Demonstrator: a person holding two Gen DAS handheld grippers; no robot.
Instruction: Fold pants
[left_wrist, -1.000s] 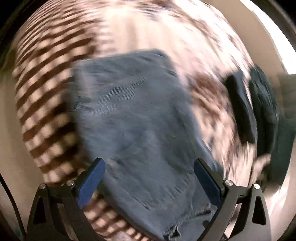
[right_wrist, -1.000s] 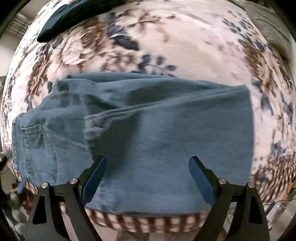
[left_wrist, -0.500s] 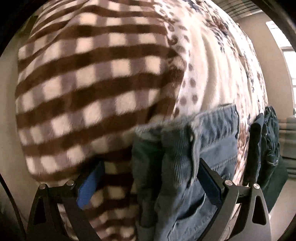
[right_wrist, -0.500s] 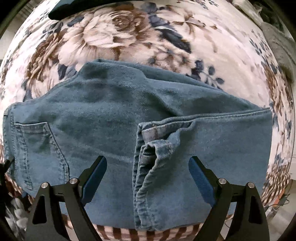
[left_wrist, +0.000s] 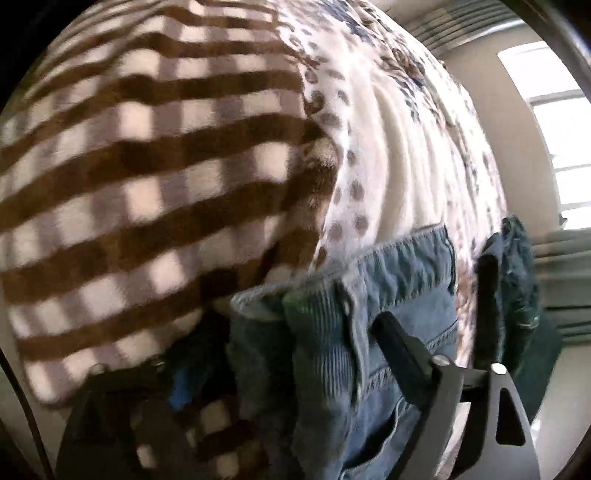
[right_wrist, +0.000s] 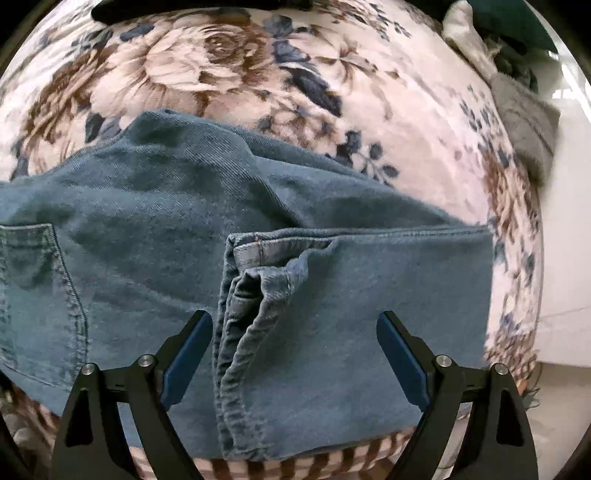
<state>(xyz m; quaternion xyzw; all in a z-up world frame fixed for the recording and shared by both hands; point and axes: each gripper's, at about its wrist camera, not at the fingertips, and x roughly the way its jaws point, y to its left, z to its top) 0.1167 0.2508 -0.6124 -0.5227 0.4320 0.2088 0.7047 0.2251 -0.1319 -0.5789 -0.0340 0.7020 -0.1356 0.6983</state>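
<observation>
Blue jeans (right_wrist: 155, 221) lie on a flowered blanket (right_wrist: 207, 62), with the leg ends (right_wrist: 332, 295) folded over onto the seat part beside a back pocket (right_wrist: 37, 288). My right gripper (right_wrist: 295, 350) is open and hovers just above the folded hems. In the left wrist view the jeans' waistband (left_wrist: 332, 332) sits between my left gripper's (left_wrist: 284, 354) fingers, at the bed's edge. The left finger (left_wrist: 184, 384) is partly under the cloth and the right finger (left_wrist: 402, 343) lies over it; the jaws have narrowed around the waistband.
A brown checked blanket border (left_wrist: 147, 184) hangs over the bed's side. Dark folded clothes (left_wrist: 513, 295) lie beyond the jeans. A grey garment (right_wrist: 528, 129) and a dark green one (right_wrist: 517, 26) lie at the far right. A window (left_wrist: 554, 129) is behind.
My left gripper has dropped to the bed's edge and closed in around the jeans' waistband. My right gripper has moved closer over the folded-over leg hems and stays open.
</observation>
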